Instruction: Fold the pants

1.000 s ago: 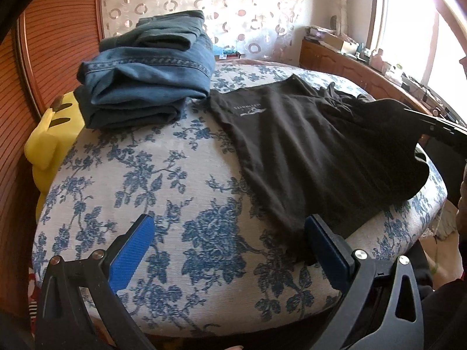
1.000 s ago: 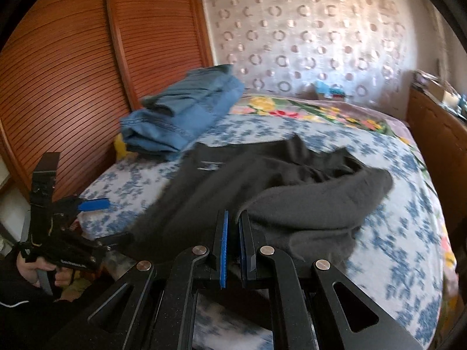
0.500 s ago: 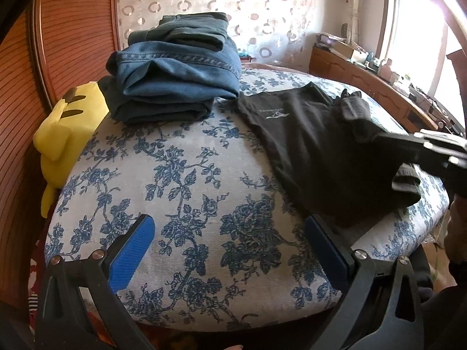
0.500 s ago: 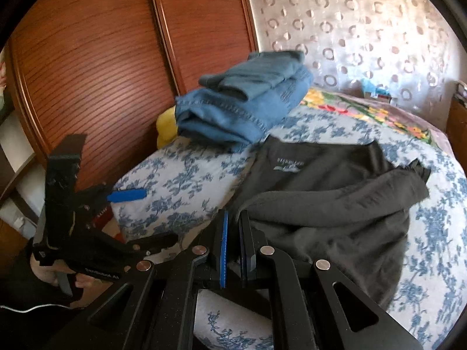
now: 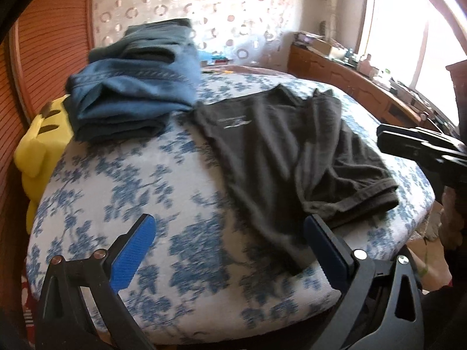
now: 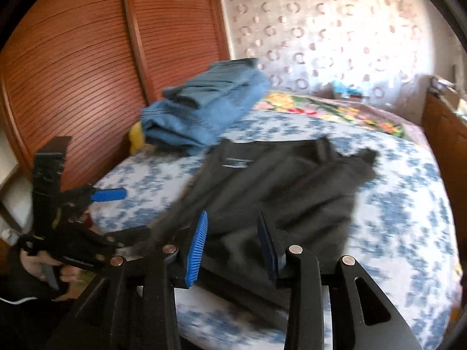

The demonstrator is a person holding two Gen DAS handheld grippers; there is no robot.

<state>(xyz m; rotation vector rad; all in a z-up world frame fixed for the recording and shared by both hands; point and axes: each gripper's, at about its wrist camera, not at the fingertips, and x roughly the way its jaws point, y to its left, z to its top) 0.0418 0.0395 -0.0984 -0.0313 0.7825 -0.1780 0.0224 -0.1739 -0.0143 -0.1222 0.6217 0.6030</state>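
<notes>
Black cloth, the pants (image 5: 280, 151), lies on the bed (image 5: 140, 192) over its blue-flowered cover, the waistband with its small white mark toward the head of the bed and the legs running down to the near edge. One side of the pants is doubled over the other, with a rumpled ridge along the overlap and a hemmed edge lying toward the window side. Judged from this, the lengthwise fold is made but not smoothed, and the crosswise fold is not yet done.

Left claw (image 5: 230, 250): jaws spread wide, holding nothing, poised above the near edge of the bed; its right finger sits just over the lower end of the pants, contact not determinable. Right claw (image 6: 232, 245): jaws parted, nothing between them, hanging over the near part of the pants; the view is blurred.

Next move, as assessed: each claw needs to close on a lower corner of the legs and carry that end up toward the waistband, keeping the two layers together so the overlap does not slide apart.

Other items: a stack of folded jeans (image 5: 134, 93) rests at the head of the bed on the wardrobe side, its edge touching or just beside the waistband. A yellow soft toy (image 5: 41, 148) is wedged between the bed and the wardrobe doors (image 6: 87, 67). No containers are visible in either view.
</notes>
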